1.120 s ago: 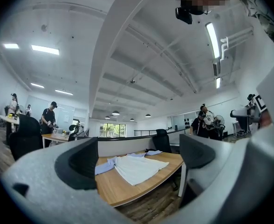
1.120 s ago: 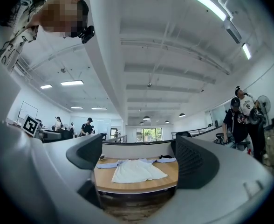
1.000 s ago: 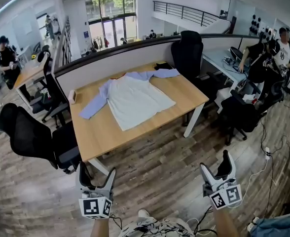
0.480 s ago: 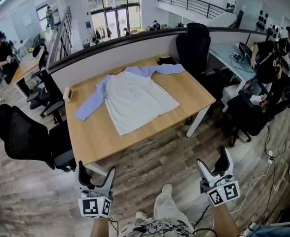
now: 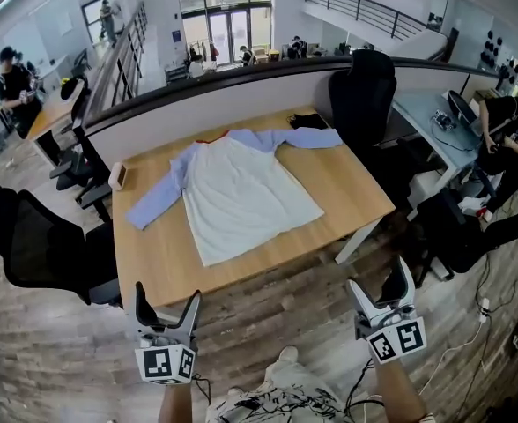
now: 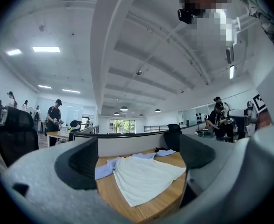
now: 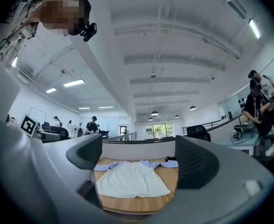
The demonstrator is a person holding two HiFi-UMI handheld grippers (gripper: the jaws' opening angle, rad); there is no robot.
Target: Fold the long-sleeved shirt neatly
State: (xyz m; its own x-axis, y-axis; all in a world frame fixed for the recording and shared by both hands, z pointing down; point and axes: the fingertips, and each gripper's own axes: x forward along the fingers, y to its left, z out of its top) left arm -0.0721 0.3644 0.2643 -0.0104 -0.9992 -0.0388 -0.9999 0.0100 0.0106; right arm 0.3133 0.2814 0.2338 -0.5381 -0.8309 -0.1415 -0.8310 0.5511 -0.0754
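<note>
The long-sleeved shirt lies flat on the wooden table. Its body is white, its sleeves are light blue, and there is a touch of red at the collar. The collar points toward the far edge and the hem lies near the near edge, set a little askew to it. One sleeve slants out toward the table's left edge. The other runs along the far edge toward the far right corner.

A small black item sits at the far edge, just beside that sleeve's end. A small pale object stands at the left edge, near the other sleeve. A low partition runs behind the table. A black office chair stands by the far right corner and another black chair stands off the left side.

Both grippers are held over the wood floor, well apart from the near edge of the table and from the shirt. The left gripper has its jaws spread with nothing between them; in its own view the shirt shows far off through the gap. The right gripper also has its jaws spread and is empty, and the shirt appears in the distance between them.
</note>
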